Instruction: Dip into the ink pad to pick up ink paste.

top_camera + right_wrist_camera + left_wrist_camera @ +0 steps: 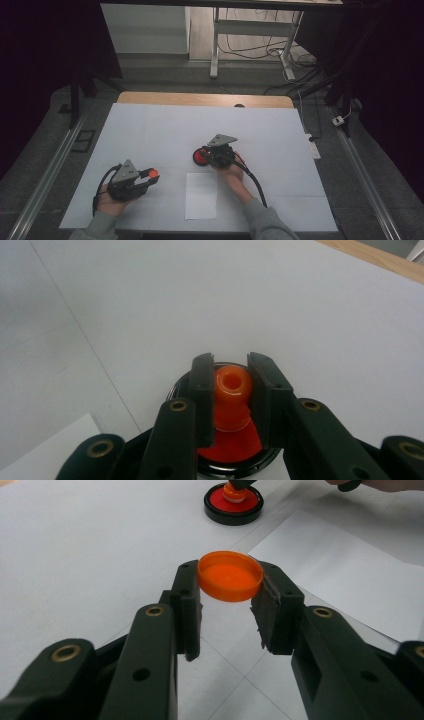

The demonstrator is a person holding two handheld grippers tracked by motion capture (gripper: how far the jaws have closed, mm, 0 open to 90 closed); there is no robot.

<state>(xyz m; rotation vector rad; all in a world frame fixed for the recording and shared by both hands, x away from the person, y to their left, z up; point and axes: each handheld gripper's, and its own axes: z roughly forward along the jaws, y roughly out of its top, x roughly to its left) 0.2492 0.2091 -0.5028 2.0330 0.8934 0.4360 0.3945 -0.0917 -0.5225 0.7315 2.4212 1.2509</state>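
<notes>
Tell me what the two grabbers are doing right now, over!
Left gripper shut on orange cap, held above the table. Right gripper shut on orange stamp over red ink pad. White paper nearby, nothing in the way.

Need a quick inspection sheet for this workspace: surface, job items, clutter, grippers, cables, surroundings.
Surface: white table top, wooden far edge.
Job's things: orange cap; orange stamp over a red ink pad; paper sheet.
Clutter: nothing seen.
Grippers: left gripper shut on the cap; right gripper shut on the stamp.
Cables: black gripper cable; floor cables.
Surroundings: dim room, white desk frame behind.
</notes>
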